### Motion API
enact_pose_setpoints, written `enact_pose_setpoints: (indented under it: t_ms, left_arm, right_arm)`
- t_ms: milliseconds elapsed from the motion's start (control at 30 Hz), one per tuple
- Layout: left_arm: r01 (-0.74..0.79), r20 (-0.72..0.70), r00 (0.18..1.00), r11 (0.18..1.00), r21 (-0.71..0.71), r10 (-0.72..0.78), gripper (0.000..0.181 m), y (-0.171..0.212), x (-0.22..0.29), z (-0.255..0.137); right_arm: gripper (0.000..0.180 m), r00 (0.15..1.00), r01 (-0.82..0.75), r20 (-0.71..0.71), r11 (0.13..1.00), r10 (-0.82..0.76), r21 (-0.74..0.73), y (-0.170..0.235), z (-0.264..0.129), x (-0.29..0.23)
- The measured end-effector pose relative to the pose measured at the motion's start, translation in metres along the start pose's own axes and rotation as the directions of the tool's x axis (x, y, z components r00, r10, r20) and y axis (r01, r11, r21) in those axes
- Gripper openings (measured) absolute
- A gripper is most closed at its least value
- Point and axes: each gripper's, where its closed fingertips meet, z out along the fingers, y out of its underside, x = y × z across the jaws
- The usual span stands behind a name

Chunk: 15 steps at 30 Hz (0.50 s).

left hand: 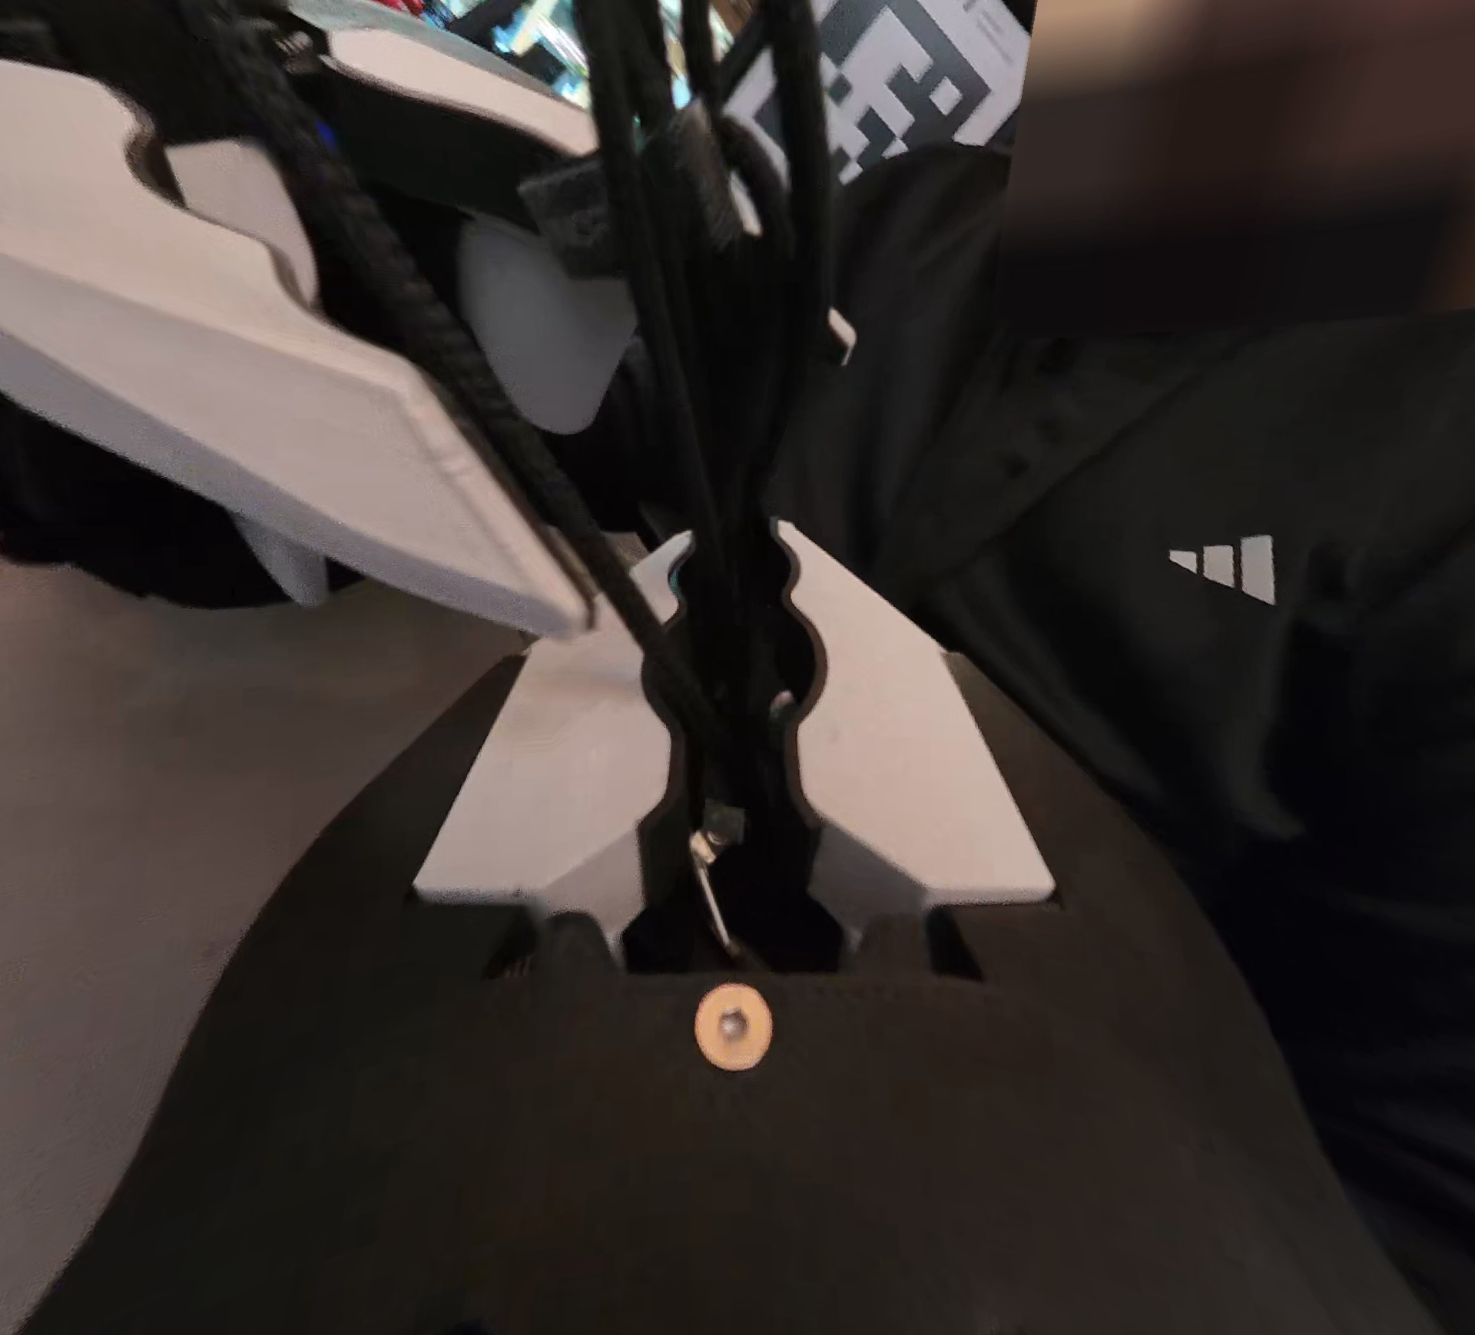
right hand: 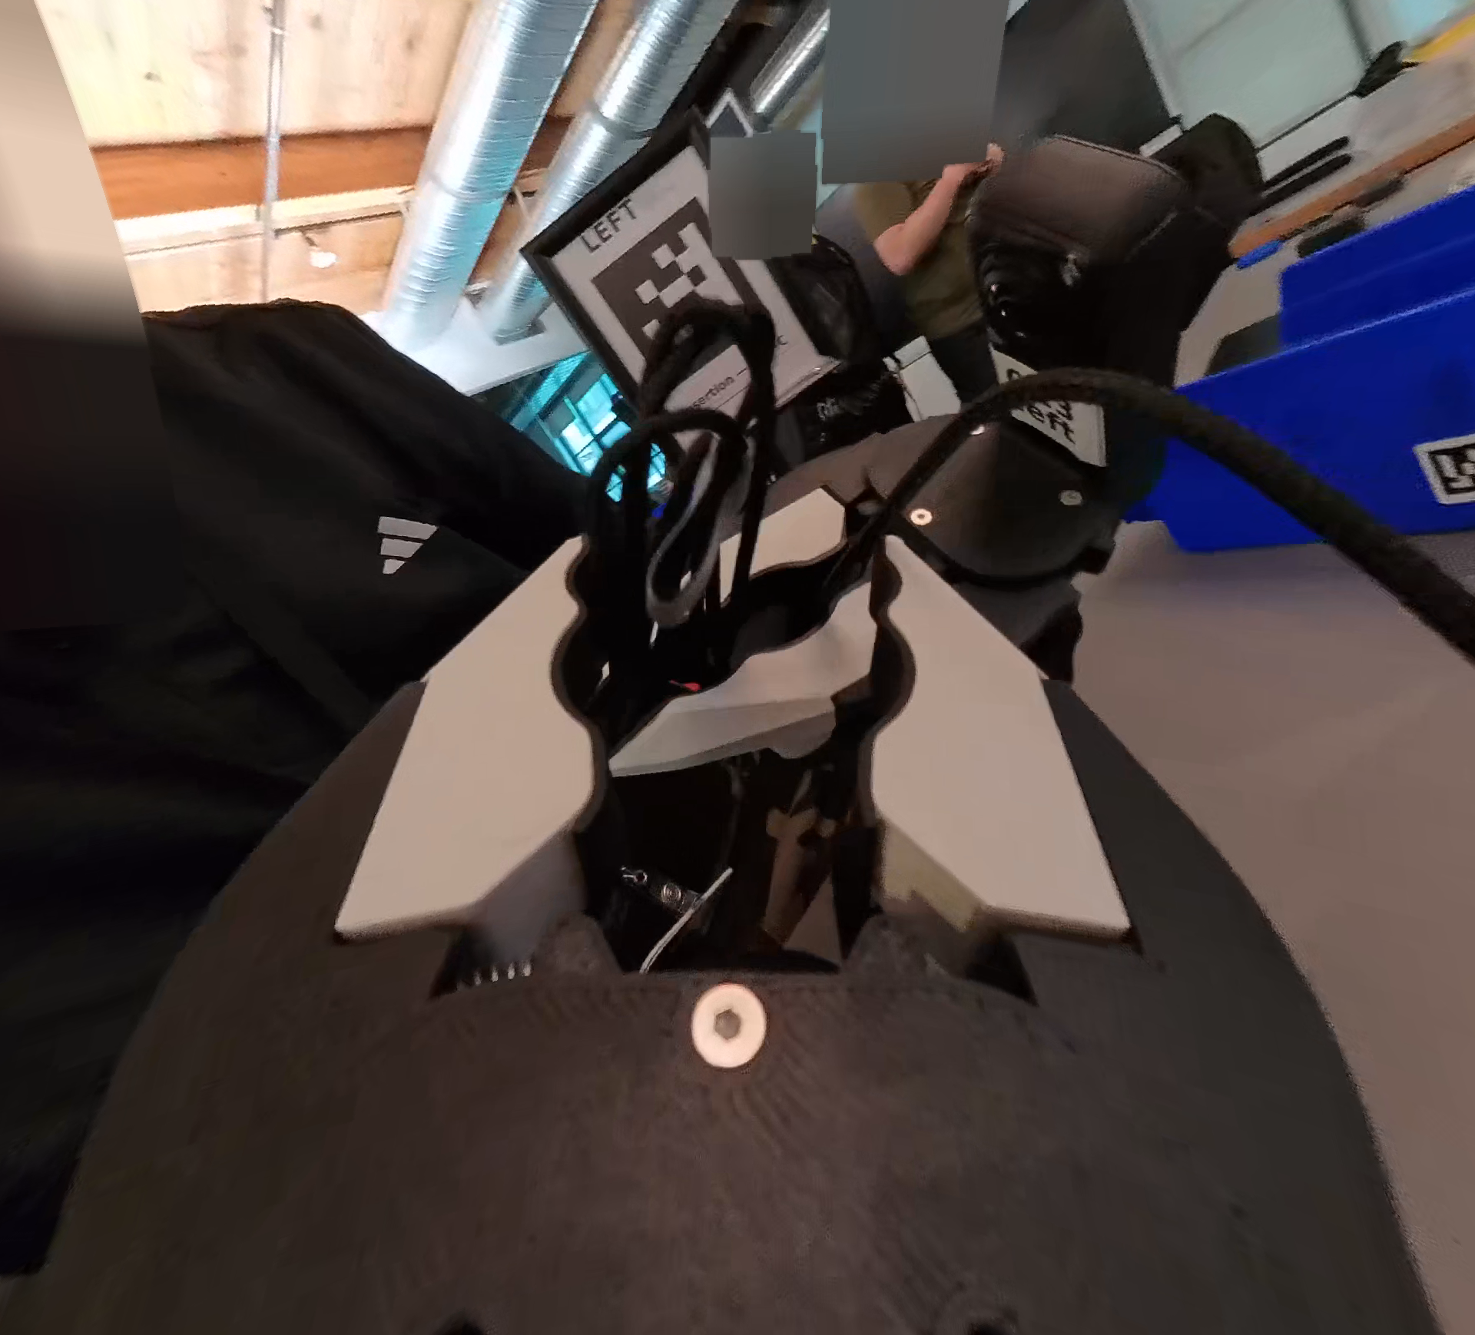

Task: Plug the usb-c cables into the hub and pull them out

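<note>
- Left hand-held gripper [left hand: 734, 658]: white scalloped fingers [left hand: 878, 738] drawn in narrow, pinched on a bundle of thin black braided usb-c cables [left hand: 718, 618] that runs straight up out of the gap.
- Right hand-held gripper [right hand: 726, 658]: its white fingers [right hand: 495, 738] stand clearly apart, nothing clamped. The left unit's finger tips and the looped cable bundle [right hand: 694, 483] sit in and just beyond that gap.
- In the left wrist view the right unit's white fingers [left hand: 279, 379] come in from the left side, tip touching or just beside the bundle near the left unit's finger tips.
- Both units are lifted and pointed at each other, above the grey worktop [right hand: 1277, 698]. No hub shows in either view. A small silvery plug end [left hand: 840, 331] hangs beside the bundle, probably a connector, but blur makes that a guess.
- One thicker black braided cord [right hand: 1197, 419] arcs across the right side; it seems to be rig wiring, not a task cable.
- Blue plastic bin [right hand: 1317, 419] near the worktop's far right edge.
- Handling: cables are light, limp and springy in loops, and the braid gives decent friction. A mid-bundle grip gives no control of the plug. I'd grip one cable on the stiff moulded plug body, just behind the metal tip, aligned with the port. The tip is the fragile part, so avoid side load.
- Risk: tangled loops drag neighbouring cables along.
</note>
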Motion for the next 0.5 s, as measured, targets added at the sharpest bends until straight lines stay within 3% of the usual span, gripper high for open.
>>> enact_pose_setpoints:
  t_ms: [67, 167, 267, 400, 500]
  left_arm:
    - [0.002, -0.042, 0.999, 1.000, -0.022, -0.003, 0.012, 0.003, 0.004, 0.003]
    - [-0.007, -0.081, 0.997, 0.998, -0.056, 0.002, 0.013, 0.007, 0.008, 0.007]
    - [0.005, -0.083, 0.997, 0.999, -0.038, -0.009, 0.014, 0.003, 0.006, 0.005]
    - [0.039, 0.048, 0.998, 0.999, 0.019, -0.040, 0.021, -0.005, -0.012, -0.009]
    - [0.023, 0.209, 0.977, 0.991, 0.132, -0.050, 0.041, -0.021, -0.025, -0.033]
  right_arm:
    - [0.047, 0.999, 0.017, 0.049, 1.000, -0.017, -0.009, 0.003, 0.004, -0.006]
    - [0.040, 0.994, 0.012, 0.112, 1.000, -0.011, -0.005, 0.005, 0.011, -0.014]
    - [0.018, 0.994, 0.058, 0.092, 0.998, -0.057, -0.009, 0.005, 0.011, -0.015]
    - [0.006, 0.997, 0.078, 0.007, 0.997, -0.077, -0.007, -0.002, 0.004, -0.006]
    - [0.005, 0.991, 0.108, -0.084, 0.994, -0.107, 0.015, -0.011, -0.005, 0.004]
